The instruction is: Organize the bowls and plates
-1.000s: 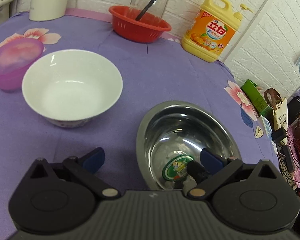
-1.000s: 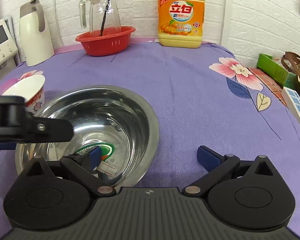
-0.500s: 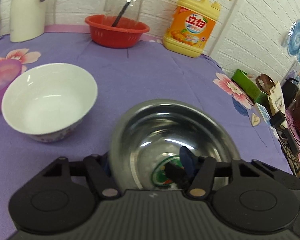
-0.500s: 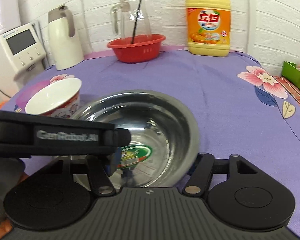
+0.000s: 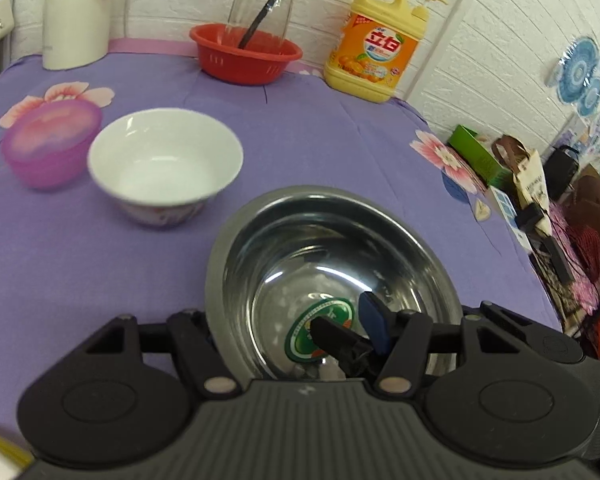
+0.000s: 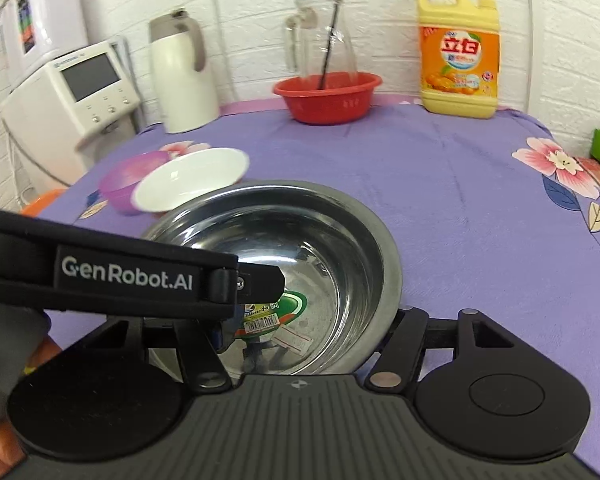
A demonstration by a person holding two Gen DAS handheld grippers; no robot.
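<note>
- Left wrist view: your left gripper (image 5: 290,326) was pinching the steel bowl's (image 5: 332,256) near-left rim, one finger inside, one outside.
- Right wrist view: your right gripper (image 6: 312,326) clamped the same steel bowl (image 6: 340,240) on its near-right rim.
- The bowl sat on the purple tablecloth (image 5: 320,140), near a white bowl (image 5: 164,160) and a purple bowl (image 5: 50,142).
</note>
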